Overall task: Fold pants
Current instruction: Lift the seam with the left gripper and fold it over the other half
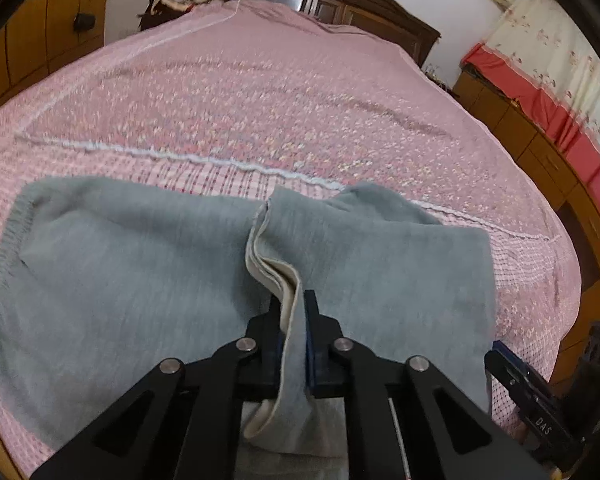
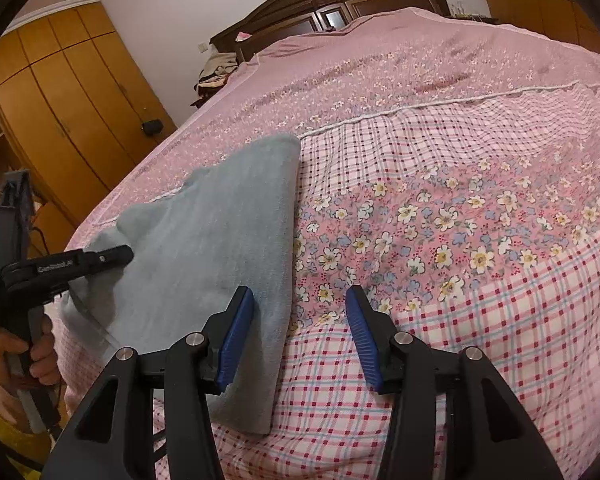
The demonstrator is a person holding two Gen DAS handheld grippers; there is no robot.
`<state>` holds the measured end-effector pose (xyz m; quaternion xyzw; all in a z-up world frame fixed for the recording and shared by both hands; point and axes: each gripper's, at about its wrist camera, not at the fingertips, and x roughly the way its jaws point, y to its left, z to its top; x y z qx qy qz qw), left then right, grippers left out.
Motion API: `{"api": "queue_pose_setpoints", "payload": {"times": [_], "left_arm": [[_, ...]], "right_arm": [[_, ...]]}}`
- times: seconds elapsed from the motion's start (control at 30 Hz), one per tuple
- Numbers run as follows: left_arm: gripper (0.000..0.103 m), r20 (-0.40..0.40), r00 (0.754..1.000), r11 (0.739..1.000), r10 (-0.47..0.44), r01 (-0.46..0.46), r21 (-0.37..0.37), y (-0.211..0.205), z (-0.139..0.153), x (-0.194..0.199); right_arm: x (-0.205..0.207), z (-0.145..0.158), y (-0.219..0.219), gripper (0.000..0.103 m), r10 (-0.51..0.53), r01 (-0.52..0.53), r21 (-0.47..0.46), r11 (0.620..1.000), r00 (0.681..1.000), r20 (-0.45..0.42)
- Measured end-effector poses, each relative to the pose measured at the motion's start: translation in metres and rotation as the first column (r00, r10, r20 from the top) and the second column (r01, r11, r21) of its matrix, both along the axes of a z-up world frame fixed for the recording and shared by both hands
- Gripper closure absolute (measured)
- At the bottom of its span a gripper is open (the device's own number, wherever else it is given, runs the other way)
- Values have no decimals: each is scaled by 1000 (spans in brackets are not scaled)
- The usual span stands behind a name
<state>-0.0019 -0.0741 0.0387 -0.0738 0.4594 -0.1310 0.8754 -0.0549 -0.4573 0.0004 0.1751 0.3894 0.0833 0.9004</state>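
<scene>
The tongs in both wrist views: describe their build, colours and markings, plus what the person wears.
Both are black two-finger tongs, left and right, with angular linkage arms carrying round silver pivot pins and ribbed blue pads on the fingers. The left tongs bear white lettering along the side and a dark pistol-style handle. The hand's sleeve is yellow.

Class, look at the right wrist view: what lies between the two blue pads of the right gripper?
Only the pink floral and checked bedspread. The right gripper stands open, and the grey fleece pants reach just past its left pad without filling the gap.
</scene>
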Motion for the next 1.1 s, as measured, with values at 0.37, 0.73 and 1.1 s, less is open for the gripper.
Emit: {"api": "queue_pose_setpoints", "payload": {"times": [0.37, 0.73, 1.1], "left_arm": [[96, 97, 995, 999, -30, 34, -34, 1, 49, -22], [96, 225, 974, 997, 0, -17, 74, 22, 85, -32], [96, 234, 968, 988, 96, -120, 93, 80, 94, -26]], "right_arm": [[-14, 14, 8, 54, -47, 48, -55, 997, 999, 15], [-28, 34, 6, 54, -72, 75, -63, 995, 996, 58], [-26, 33, 24, 54, -27, 31, -80, 996, 998, 49]]}}
